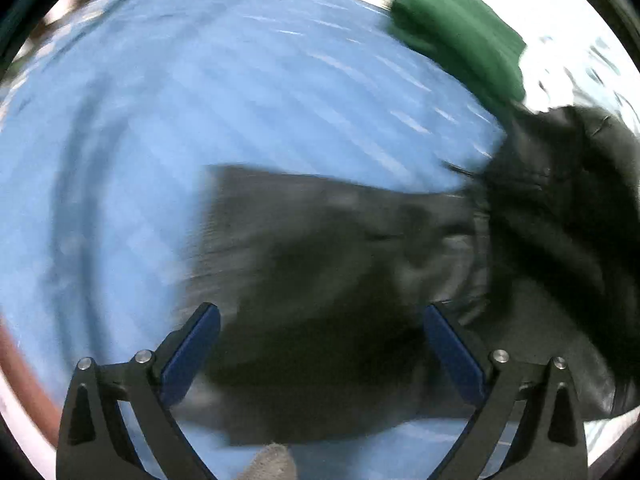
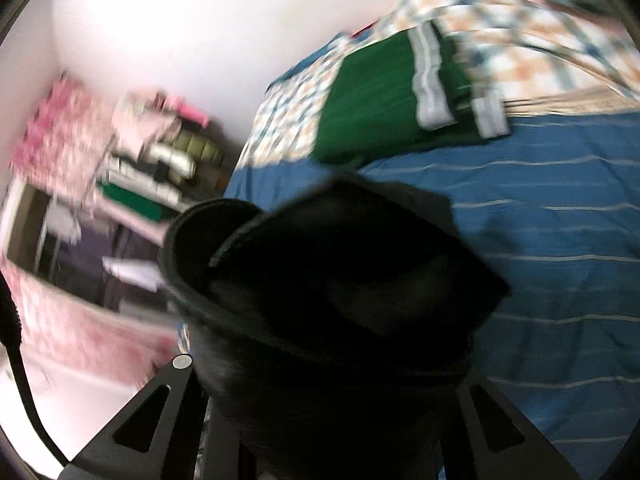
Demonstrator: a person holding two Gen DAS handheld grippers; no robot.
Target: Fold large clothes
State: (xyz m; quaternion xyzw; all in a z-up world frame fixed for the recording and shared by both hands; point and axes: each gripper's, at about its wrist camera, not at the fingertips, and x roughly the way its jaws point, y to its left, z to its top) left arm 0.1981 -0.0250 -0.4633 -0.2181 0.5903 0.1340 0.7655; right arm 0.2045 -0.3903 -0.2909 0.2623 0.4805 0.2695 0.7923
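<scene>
Fingers of the left gripper (image 1: 322,316) are seen spread wide, with blue pads (image 1: 192,356) on the inner sides, and nothing is pinched between them. Below them a dark garment (image 1: 320,264) is spread on the blue striped sheet (image 1: 200,100) of the bed. Its picture is blurred. Farther to the right, a shiny black part of the garment is bunched up. A folded green cloth (image 1: 464,36) is seen at the far right on the sheet.

In the right wrist view, shelves with stacked things (image 2: 160,160) are seen at the left by a white wall. Fingers of the right gripper (image 2: 332,400) are pulled narrow and are hidden by the dark garment (image 2: 340,280), which is held between them, lifted above the sheet (image 2: 560,240). Beyond it, the green cloth (image 2: 372,100) with grey bands is laid flat, and a checked blanket (image 2: 520,48) is seen at the far right.
</scene>
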